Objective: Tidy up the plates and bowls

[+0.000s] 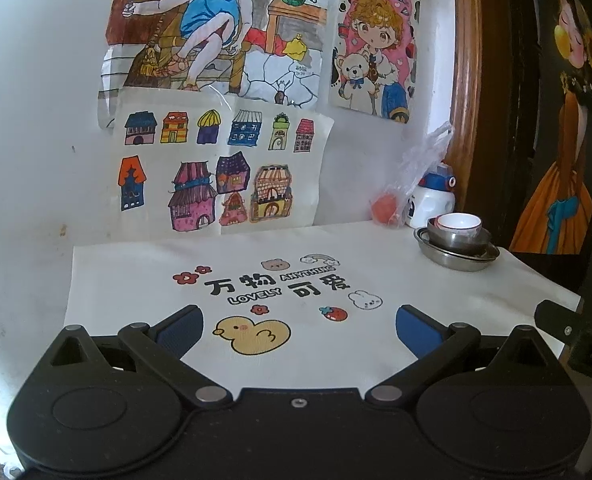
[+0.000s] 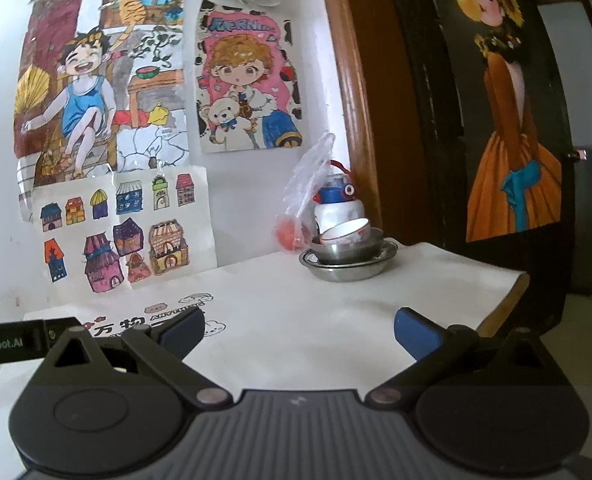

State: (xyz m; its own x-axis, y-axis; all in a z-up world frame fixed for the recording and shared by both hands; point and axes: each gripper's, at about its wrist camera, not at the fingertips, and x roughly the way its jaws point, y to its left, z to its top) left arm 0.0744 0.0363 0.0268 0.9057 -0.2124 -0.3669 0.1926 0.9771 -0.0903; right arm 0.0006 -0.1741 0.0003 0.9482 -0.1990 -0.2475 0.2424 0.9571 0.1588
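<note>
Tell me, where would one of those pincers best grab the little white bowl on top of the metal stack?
Probably by its rim, from above: the white bowl sits nested and tilted in the steel bowl, so only its upper edge stands clear. The open right gripper is nearer.

- A cup (image 2: 346, 233) sits in a bowl (image 2: 350, 250), which sits on a plate (image 2: 346, 270).
- The stack stands at the cloth's (image 2: 296, 320) far right corner.
- A bottle (image 2: 342, 208) stands behind it.

I see white wall (image 1: 36, 120) hung with children's drawings (image 1: 220, 160), brown wooden door frame (image 2: 348, 80), daylight.
</note>
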